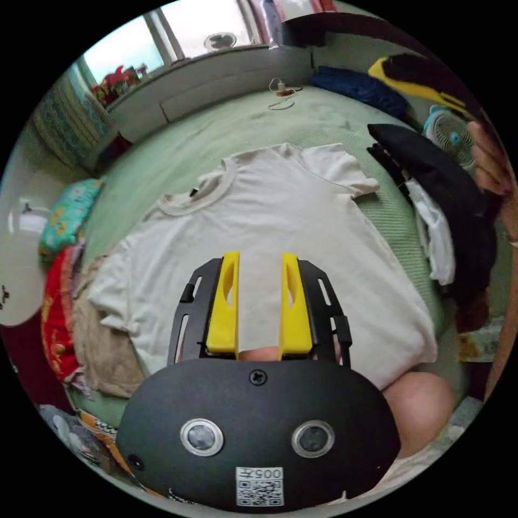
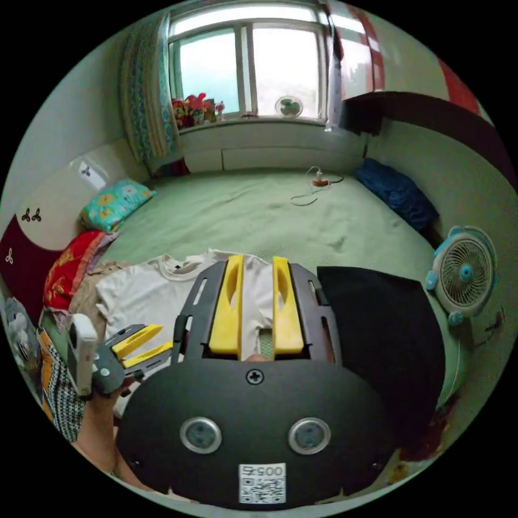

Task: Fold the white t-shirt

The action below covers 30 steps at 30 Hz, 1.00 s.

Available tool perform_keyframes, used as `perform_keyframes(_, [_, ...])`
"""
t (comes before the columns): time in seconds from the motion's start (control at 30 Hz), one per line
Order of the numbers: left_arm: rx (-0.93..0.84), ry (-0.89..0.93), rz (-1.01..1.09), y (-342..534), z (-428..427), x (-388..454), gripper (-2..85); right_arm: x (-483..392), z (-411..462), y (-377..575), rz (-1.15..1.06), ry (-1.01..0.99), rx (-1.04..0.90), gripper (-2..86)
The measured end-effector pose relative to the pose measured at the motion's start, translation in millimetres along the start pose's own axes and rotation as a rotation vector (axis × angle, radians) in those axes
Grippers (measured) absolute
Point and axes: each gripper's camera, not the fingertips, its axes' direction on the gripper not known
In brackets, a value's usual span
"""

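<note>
We see a green bed (image 2: 259,216) under a bright window (image 2: 251,65), black clothing (image 2: 383,329) beside a small fan (image 2: 465,275), a blue cushion (image 2: 396,197) and floral pillow (image 2: 113,202).

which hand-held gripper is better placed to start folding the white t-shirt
Left, probably. The left hand-held gripper hangs open over the flat white t-shirt. The right hand-held gripper, also open, sits by the shirt's edge beside the black garment.
</note>
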Motion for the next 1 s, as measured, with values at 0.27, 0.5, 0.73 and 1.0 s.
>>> perform_keyframes(0.27, [0.088, 0.1, -0.17, 1.1, 6.5, -50.4, 10.7, 67.5, 172.6, -73.0, 0.173, -0.067, -0.422, 7.8])
perform_keyframes(0.5, [0.093, 0.129, -0.195, -3.4, 32.5, -69.6, 9.0, 91.3, 225.3, -102.3, 0.192, 0.054, -0.435, 8.4])
perform_keyframes(0.73, [0.127, 0.291, -0.061, -18.5, 61.0, -41.3, 8.3, 96.1, 265.6, -128.7, 0.14, 0.108, -0.471, 8.4])
perform_keyframes(1.0, [0.202, 0.542, 0.041, -50.4, 96.3, 20.1, 12.2, 102.5, 292.0, -154.5, 0.079, 0.086, -0.513, 6.6])
